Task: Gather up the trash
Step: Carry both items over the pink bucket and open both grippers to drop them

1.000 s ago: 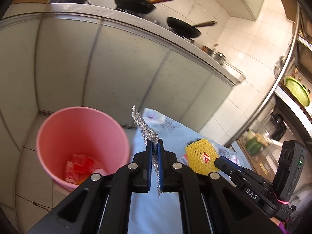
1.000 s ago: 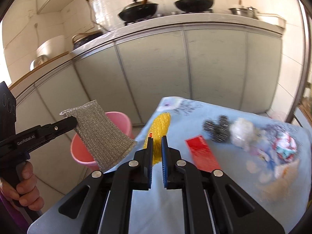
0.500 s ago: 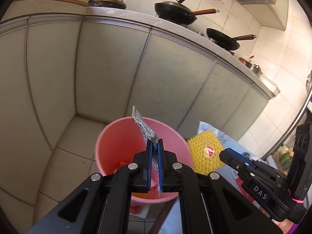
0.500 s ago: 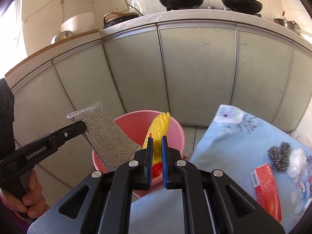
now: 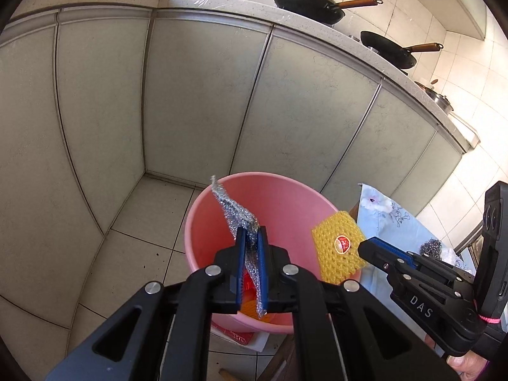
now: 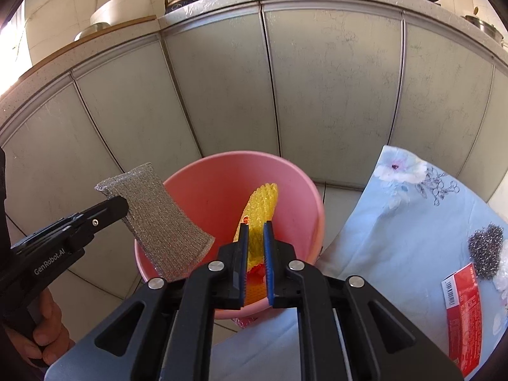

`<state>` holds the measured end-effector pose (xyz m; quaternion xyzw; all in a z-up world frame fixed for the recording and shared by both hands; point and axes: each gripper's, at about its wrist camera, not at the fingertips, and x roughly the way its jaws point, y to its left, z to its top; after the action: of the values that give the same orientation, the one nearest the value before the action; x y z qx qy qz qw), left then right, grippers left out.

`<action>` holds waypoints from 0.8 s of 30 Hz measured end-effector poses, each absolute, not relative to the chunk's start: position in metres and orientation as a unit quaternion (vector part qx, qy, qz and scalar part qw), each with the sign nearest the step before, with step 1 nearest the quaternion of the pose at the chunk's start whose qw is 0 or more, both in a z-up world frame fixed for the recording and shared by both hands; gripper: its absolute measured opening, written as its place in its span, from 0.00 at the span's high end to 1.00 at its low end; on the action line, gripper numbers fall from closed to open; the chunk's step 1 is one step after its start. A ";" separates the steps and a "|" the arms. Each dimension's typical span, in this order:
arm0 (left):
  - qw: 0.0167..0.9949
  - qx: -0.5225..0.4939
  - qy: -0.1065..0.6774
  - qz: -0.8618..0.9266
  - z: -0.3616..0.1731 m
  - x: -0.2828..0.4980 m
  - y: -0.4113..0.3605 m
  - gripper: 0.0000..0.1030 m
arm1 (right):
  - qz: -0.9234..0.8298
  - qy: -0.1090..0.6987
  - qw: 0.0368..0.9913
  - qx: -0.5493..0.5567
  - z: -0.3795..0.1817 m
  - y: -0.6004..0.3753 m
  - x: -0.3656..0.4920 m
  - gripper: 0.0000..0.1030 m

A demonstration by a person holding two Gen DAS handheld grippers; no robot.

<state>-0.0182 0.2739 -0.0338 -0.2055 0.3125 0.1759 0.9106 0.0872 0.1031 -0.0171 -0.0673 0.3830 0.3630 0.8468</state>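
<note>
Through the left wrist camera, our left gripper (image 5: 252,238), jaws just starting to part, still pinched one silver scouring cloth (image 5: 233,211) over the single pink bin (image 5: 285,197), which already held some red and orange scraps. Through the right wrist camera, our right gripper (image 6: 255,241), likewise just easing open, held one yellow foam net (image 6: 262,203) above that bin; one steel wool ball (image 6: 485,249) and one red packet (image 6: 462,304) remained on the floral cloth (image 6: 397,222).
</note>
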 end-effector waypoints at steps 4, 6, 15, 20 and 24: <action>0.911 -0.204 0.313 0.177 -0.033 -0.018 0.274 0.81 | 0.365 0.379 0.847 -0.070 -0.018 0.102 0.086 0.73; 0.913 -0.199 0.309 0.176 -0.031 -0.019 0.271 0.74 | 0.366 0.376 0.849 -0.069 -0.017 0.101 0.086 0.72; 0.919 -0.194 0.304 0.159 -0.020 -0.021 0.256 0.74 | 0.362 0.361 0.857 -0.067 -0.009 0.079 0.077 0.71; 0.923 -0.187 0.307 0.141 -0.015 -0.020 0.241 0.73 | 0.348 0.359 0.863 -0.064 -0.007 0.057 0.070 0.71; 0.924 -0.178 0.313 0.125 -0.014 -0.017 0.225 0.71 | 0.339 0.358 0.868 -0.060 -0.007 0.038 0.065 0.71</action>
<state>-0.0166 0.2251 -0.0139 -0.1780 0.3135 0.1252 0.9243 0.0648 0.0376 -0.0074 -0.0597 0.3585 0.3388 0.8678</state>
